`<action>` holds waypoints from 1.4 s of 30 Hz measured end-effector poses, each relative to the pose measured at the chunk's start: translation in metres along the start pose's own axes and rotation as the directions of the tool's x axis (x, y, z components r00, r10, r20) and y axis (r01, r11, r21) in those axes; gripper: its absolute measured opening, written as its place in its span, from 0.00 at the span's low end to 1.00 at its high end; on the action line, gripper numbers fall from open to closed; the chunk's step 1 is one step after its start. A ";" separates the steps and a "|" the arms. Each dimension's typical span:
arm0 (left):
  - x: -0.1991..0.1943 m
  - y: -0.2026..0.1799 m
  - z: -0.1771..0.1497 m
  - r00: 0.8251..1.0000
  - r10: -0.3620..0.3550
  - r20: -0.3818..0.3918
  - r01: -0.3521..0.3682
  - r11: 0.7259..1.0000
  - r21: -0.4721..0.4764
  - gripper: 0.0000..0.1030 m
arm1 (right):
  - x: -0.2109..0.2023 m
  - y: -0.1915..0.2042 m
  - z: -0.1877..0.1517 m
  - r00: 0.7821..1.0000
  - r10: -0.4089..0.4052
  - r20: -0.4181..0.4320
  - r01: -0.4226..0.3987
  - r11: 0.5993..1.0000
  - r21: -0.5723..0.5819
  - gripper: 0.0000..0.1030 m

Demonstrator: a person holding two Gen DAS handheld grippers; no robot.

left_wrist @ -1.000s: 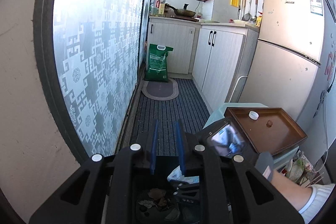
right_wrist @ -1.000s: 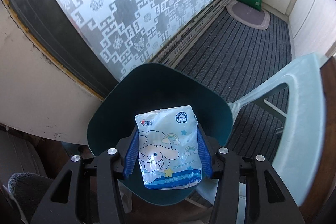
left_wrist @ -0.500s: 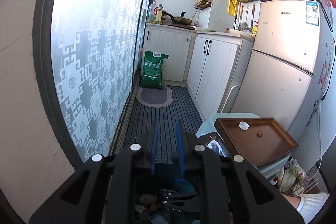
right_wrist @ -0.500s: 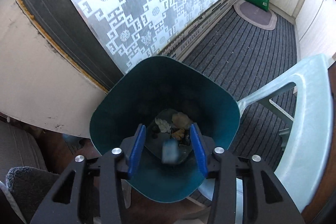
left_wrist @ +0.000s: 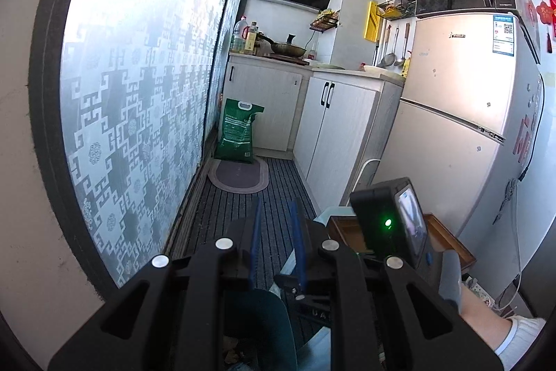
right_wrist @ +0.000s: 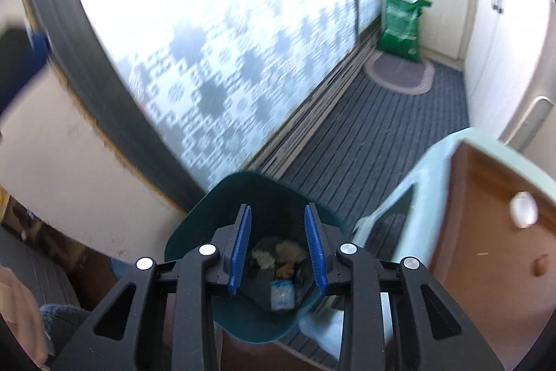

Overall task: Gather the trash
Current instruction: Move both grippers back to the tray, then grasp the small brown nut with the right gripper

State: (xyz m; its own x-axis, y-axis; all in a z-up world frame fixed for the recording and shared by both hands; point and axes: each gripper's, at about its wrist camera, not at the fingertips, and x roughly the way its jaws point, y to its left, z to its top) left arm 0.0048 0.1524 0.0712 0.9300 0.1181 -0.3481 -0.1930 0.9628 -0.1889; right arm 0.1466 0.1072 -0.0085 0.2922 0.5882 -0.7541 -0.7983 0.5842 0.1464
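A dark teal trash bin [right_wrist: 222, 204] stands on the floor below my right gripper [right_wrist: 277, 228]. The white and blue tissue pack [right_wrist: 282, 293] lies at its bottom among brown and white scraps [right_wrist: 278, 254]. My right gripper is open and empty above the bin mouth. My left gripper [left_wrist: 276, 218] has its blue fingers open a narrow gap with nothing between them, above the bin rim [left_wrist: 264, 319]. A white bottle cap [right_wrist: 523, 214] and a small brown scrap [right_wrist: 539, 266] lie on the brown tray [right_wrist: 486, 232].
The tray rests on a pale green plastic stool [right_wrist: 399, 197]. A patterned glass door [left_wrist: 139, 93] is on the left. White cabinets [left_wrist: 333, 134], a fridge [left_wrist: 451, 127], a green sack [left_wrist: 238, 134] and an oval mat [left_wrist: 239, 176] stand ahead on striped carpet.
My right gripper opened and dropped the tissue pack into the bin, then swung up and right. My left gripper tilted upward; the bin has slid lower in its view.
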 end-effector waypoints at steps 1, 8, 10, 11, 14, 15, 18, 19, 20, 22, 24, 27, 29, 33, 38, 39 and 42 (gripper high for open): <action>0.003 -0.005 0.000 1.000 -0.008 -0.005 0.009 1.000 0.006 0.18 | -0.005 -0.006 0.000 1.000 -0.006 0.013 0.006 1.000 0.007 0.30; 0.023 -0.028 -0.007 0.998 -0.045 -0.044 0.046 0.999 0.027 0.22 | -0.048 -0.060 -0.002 0.992 -0.088 0.095 0.080 0.993 0.082 0.28; 0.029 -0.033 -0.009 0.997 -0.056 -0.060 0.058 0.998 0.027 0.23 | -0.059 -0.077 -0.005 0.986 -0.126 0.110 0.115 0.988 0.101 0.28; 0.032 -0.036 -0.010 0.996 -0.061 -0.066 0.063 0.998 0.028 0.23 | -0.063 -0.084 -0.007 0.984 -0.136 0.115 0.123 0.986 0.114 0.28; 0.043 -0.047 -0.015 0.992 -0.081 -0.094 0.085 0.996 0.041 0.23 | -0.074 -0.108 -0.014 0.978 -0.172 0.119 0.151 0.975 0.162 0.28; 0.046 -0.052 -0.017 0.991 -0.085 -0.104 0.090 0.995 0.047 0.25 | -0.076 -0.116 -0.017 0.974 -0.194 0.115 0.174 0.970 0.168 0.28; 0.060 -0.063 -0.024 0.985 -0.095 -0.144 0.106 0.992 0.070 0.30 | -0.084 -0.134 -0.025 0.971 -0.212 0.112 0.188 0.963 0.195 0.31; 0.063 -0.065 -0.026 0.984 -0.094 -0.152 0.106 0.992 0.072 0.30 | -0.086 -0.140 -0.027 0.970 -0.214 0.113 0.188 0.961 0.204 0.36; 0.067 -0.067 -0.027 0.982 -0.097 -0.164 0.109 0.992 0.069 0.30 | -0.088 -0.144 -0.030 0.969 -0.218 0.115 0.191 0.959 0.210 0.39; 0.076 -0.067 -0.029 0.977 -0.111 -0.184 0.121 0.992 0.045 0.31 | -0.092 -0.153 -0.034 0.965 -0.238 0.109 0.210 0.952 0.221 0.40; 0.083 -0.067 -0.030 0.973 -0.118 -0.198 0.126 0.992 0.027 0.33 | -0.093 -0.160 -0.038 0.962 -0.256 0.100 0.228 0.947 0.224 0.40; 0.092 -0.070 -0.032 0.969 -0.120 -0.217 0.128 0.992 0.021 0.35 | -0.091 -0.170 -0.044 0.959 -0.274 0.073 0.252 0.942 0.223 0.40; 0.098 -0.075 -0.031 0.967 -0.118 -0.225 0.131 0.990 0.045 0.39 | -0.088 -0.174 -0.048 0.958 -0.280 0.056 0.262 0.940 0.218 0.40; 0.108 -0.081 -0.028 0.965 -0.112 -0.236 0.131 0.989 0.064 0.42 | -0.080 -0.178 -0.053 0.957 -0.289 0.031 0.277 0.937 0.213 0.40; 0.129 -0.084 -0.030 0.947 -0.149 -0.284 0.157 0.988 0.006 0.42 | -0.071 -0.181 -0.052 0.963 -0.268 0.014 0.259 0.943 0.210 0.40; 0.133 -0.086 -0.031 0.944 -0.153 -0.294 0.161 0.987 0.003 0.42 | -0.070 -0.180 -0.051 0.964 -0.267 0.011 0.259 0.943 0.207 0.40; 0.143 -0.093 -0.031 0.936 -0.151 -0.317 0.164 0.986 0.016 0.42 | -0.063 -0.178 -0.051 0.961 -0.277 -0.008 0.274 0.944 0.184 0.40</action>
State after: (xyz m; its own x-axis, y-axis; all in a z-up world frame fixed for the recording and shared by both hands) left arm 0.1458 0.0726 0.0106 0.8008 -0.1114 -0.5885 -0.0330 0.9728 -0.2291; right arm 0.2435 -0.0617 -0.0198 0.4976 0.3989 -0.7703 -0.5767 0.8154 0.0497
